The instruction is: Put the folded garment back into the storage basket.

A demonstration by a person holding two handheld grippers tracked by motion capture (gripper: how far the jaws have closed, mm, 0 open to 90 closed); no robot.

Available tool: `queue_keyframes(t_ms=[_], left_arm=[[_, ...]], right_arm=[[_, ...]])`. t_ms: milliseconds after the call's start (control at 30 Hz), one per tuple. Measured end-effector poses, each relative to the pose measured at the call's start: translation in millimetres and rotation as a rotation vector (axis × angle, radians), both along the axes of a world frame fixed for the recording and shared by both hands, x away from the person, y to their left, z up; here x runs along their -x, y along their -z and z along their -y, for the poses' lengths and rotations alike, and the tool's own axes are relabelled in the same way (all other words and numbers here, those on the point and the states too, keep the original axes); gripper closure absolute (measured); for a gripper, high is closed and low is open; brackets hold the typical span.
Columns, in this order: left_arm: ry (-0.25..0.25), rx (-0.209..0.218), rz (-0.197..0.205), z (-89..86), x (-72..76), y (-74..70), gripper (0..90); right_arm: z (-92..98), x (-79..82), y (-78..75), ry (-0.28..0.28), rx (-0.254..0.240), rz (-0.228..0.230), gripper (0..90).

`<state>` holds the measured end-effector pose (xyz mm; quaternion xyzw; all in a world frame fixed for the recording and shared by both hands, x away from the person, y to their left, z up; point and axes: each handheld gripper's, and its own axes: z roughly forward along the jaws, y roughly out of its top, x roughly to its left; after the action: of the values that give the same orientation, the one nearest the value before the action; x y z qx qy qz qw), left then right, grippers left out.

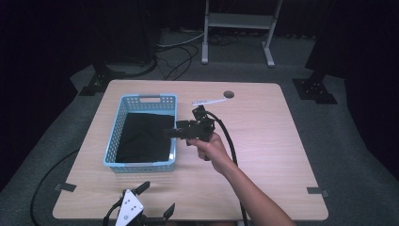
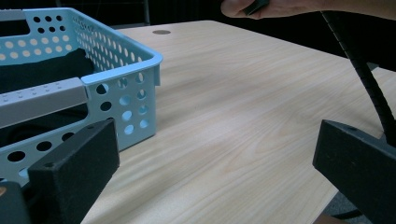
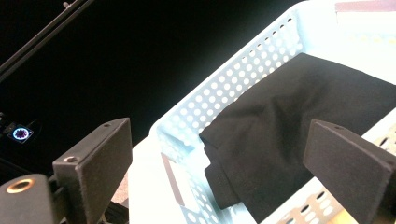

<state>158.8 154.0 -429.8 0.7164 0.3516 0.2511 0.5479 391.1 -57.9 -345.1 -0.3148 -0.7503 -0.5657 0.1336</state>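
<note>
Item 1: my right claw (image 1: pixel 170 133), held in my right hand (image 1: pixel 212 145) above the counter (image 1: pixel 263 141), its tips over the right rim of the basket. Jaws spread wide, nothing between them; in the right gripper view they frame the cloth below without touching it.

Item 2: light blue perforated basket (image 1: pixel 120 117), standing on the left half of the counter, long side running away from me, a handle slot in the far wall.

Item 3: black cloth (image 1: pixel 143 136), lying folded inside the basket, covering most of its floor. In the right gripper view (image 3: pixel 289 121) one thick folded edge lies toward the near corner.

Item 4: my left claw (image 1: pixel 155 198), low at the near edge of the counter, just in front of the basket's near wall. Jaws wide apart, empty; the left gripper view shows bare wood between them and the basket's corner (image 2: pixel 126 88) beside the left jaw.

Item 5: white strip (image 1: pixel 207 100), flat on the counter beyond my right claw, near a small round dark grommet (image 1: pixel 228 94).
</note>
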Motion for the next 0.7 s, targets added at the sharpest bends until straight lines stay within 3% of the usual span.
queue_keyframes(t_ms=[700], left_arm=[[0.005, -0.011, -0.005, 2.5, 0.1, 1.4, 0.0]], right_arm=[[30.9, 3.6, 9.3, 0.040, 0.004, -0.010, 7.6]])
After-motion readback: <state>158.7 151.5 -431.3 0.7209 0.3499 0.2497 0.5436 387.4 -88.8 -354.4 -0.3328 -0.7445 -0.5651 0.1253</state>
